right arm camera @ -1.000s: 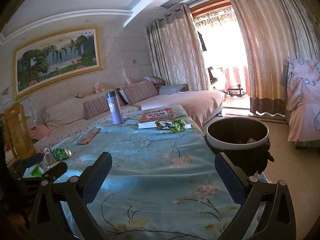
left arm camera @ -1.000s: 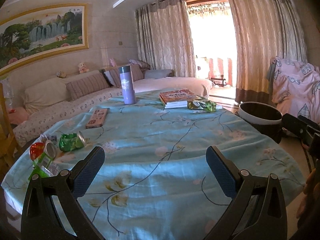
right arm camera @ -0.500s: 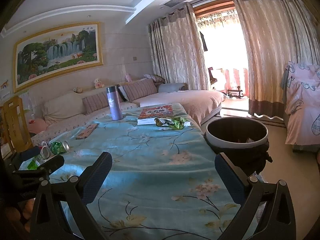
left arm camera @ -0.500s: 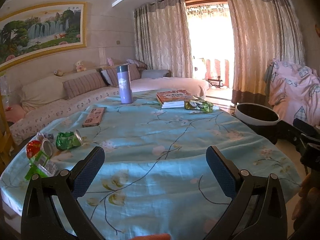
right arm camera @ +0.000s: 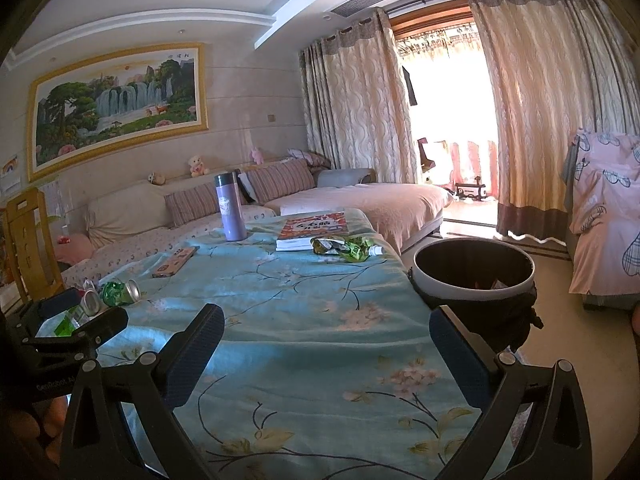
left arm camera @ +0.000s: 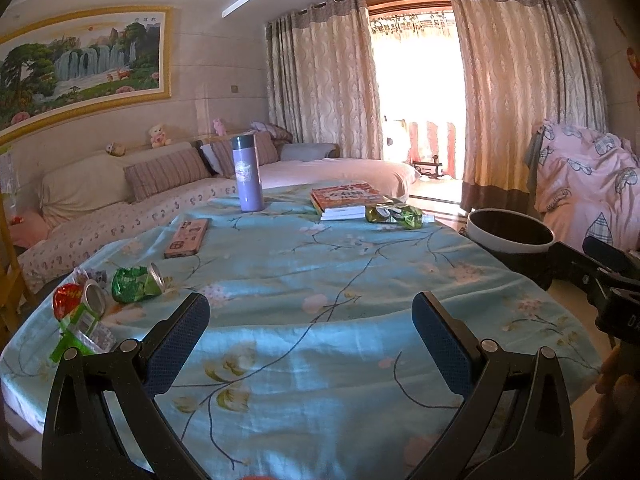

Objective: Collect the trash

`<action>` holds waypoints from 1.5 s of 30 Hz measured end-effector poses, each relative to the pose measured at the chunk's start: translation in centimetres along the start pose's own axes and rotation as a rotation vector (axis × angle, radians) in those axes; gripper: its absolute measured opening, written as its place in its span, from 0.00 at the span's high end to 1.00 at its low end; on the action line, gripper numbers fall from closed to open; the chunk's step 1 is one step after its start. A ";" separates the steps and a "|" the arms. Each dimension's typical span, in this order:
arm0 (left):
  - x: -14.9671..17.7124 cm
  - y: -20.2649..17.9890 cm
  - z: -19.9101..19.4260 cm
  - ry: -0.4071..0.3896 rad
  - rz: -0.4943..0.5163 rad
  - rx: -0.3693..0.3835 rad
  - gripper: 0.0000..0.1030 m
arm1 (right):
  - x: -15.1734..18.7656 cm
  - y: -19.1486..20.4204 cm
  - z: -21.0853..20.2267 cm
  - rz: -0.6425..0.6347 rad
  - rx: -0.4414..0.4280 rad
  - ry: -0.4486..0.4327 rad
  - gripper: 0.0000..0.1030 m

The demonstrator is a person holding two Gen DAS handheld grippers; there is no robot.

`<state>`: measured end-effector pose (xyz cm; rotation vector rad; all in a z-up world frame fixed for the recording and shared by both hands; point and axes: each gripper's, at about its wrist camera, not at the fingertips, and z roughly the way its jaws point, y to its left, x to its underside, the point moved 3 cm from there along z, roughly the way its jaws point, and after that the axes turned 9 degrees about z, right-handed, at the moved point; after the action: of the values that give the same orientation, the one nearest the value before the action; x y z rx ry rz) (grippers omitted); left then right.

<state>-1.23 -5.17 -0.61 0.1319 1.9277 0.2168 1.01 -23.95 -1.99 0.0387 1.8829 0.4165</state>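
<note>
A crushed green can (left arm camera: 136, 280) and a crushed red can (left arm camera: 76, 300) lie with green wrappers (left arm camera: 82, 332) at the table's left edge; they also show in the right wrist view (right arm camera: 118, 292). A green snack wrapper (left arm camera: 394, 215) lies by the books, also seen in the right wrist view (right arm camera: 346, 247). A black bin with a white rim (right arm camera: 474, 276) stands beside the table's right edge. My left gripper (left arm camera: 310, 336) is open and empty above the near tablecloth. My right gripper (right arm camera: 326, 350) is open and empty, just left of the bin.
A purple flask (left arm camera: 247, 180), stacked books (left arm camera: 346, 200) and a pink flat case (left arm camera: 187, 238) are on the blue floral tablecloth (left arm camera: 320, 280). A sofa (left arm camera: 120, 200) lies behind the table, a wooden chair (right arm camera: 28, 240) at the left.
Both grippers have drawn back slightly and tilted up, so the table sits lower in both views. Both stay open; nothing has been picked up.
</note>
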 end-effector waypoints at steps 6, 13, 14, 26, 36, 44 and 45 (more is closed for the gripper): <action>0.0 -0.1 -0.1 -0.002 0.005 0.000 0.00 | 0.0 -0.1 0.0 0.008 -0.003 -0.004 0.00; -0.1 -0.4 -0.1 -0.002 0.008 0.007 0.00 | 0.0 -0.2 -0.1 0.008 -0.003 -0.004 0.00; 0.0 -0.3 0.0 -0.002 0.008 0.008 0.00 | 0.0 -0.2 -0.1 0.009 -0.002 -0.004 0.00; 0.1 -0.5 0.1 0.006 0.009 0.013 0.00 | 0.1 -0.3 -0.3 0.013 -0.002 -0.001 0.00; 0.2 -0.5 0.2 0.007 0.008 0.016 0.00 | 0.0 -0.1 -0.4 0.010 -0.009 0.005 0.00; 0.4 -0.5 0.5 0.011 0.010 0.020 0.00 | 0.0 0.1 -0.3 0.003 -0.015 0.009 0.00; 0.4 -0.5 0.5 0.011 0.010 0.020 0.00 | 0.0 0.1 -0.3 0.004 -0.016 0.009 0.00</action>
<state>-0.88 -5.53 -1.25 0.1548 1.9410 0.2052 0.73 -23.93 -1.85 0.0300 1.8886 0.4346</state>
